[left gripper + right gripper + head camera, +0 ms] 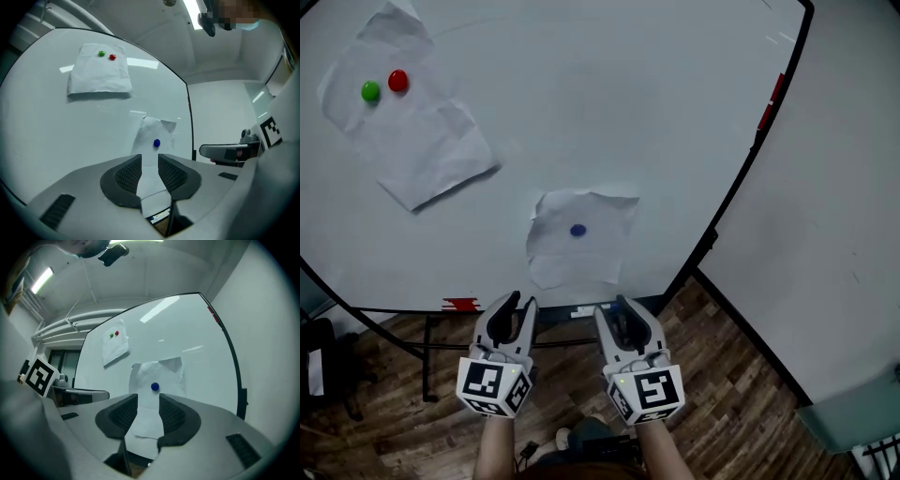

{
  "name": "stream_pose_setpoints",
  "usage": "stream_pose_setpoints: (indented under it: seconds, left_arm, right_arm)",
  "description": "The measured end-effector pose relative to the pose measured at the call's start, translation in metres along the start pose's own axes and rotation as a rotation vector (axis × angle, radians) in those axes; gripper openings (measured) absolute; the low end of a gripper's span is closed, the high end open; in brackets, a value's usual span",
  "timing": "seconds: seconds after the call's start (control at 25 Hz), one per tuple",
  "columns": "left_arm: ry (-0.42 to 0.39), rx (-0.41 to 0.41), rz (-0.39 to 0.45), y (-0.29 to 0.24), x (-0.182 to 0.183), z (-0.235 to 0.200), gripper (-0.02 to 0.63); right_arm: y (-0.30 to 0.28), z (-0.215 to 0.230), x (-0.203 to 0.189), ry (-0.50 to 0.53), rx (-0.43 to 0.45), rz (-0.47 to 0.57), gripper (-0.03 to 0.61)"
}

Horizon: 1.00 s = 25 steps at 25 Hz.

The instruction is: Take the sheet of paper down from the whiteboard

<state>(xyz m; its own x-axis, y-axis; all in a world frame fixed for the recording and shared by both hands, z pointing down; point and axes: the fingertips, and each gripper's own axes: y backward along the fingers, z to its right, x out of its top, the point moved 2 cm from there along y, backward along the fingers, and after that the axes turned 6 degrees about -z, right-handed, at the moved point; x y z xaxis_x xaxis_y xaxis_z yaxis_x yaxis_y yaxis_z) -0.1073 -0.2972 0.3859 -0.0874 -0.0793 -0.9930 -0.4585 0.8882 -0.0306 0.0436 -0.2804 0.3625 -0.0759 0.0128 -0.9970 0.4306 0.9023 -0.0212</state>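
Note:
A small crumpled white sheet of paper (572,258) hangs low on the whiteboard (628,112), pinned by a blue magnet (578,230). Both grippers are held side by side below the board's lower edge, pointing at that sheet and apart from it. My left gripper (517,302) is open with nothing between its jaws, and so is my right gripper (612,305). In the left gripper view the sheet (157,133) and blue magnet (156,143) show just beyond the open gripper (149,161). The right gripper view shows the same sheet (154,376) ahead of its open gripper (148,401).
A larger crumpled sheet (427,141) sits at the board's upper left under a green magnet (370,91) and a red magnet (397,81). Red items (769,103) cling to the board's right frame. A white wall (834,234) stands to the right; the board's stand (427,356) rests on wood floor (750,412).

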Motion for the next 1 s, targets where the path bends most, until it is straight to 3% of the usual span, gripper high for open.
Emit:
stream_pose_setpoints:
  seconds: [0.24,0.48,1.0]
  left_arm:
    - [0.004,0.005,0.017,-0.029,0.011,-0.019,0.112]
    - [-0.098,0.026,0.021,-0.051,0.02,-0.03,0.112]
    - [-0.148,0.037,0.03,-0.077,0.027,-0.039,0.112]
  right_arm:
    - [-0.037,0.007,0.008,0.039,-0.008,0.019,0.155]
    - [-0.067,0.013,0.005,0.069,-0.024,0.026,0.155]
    - [-0.116,0.01,0.011,0.113,-0.016,0.046,0.163]
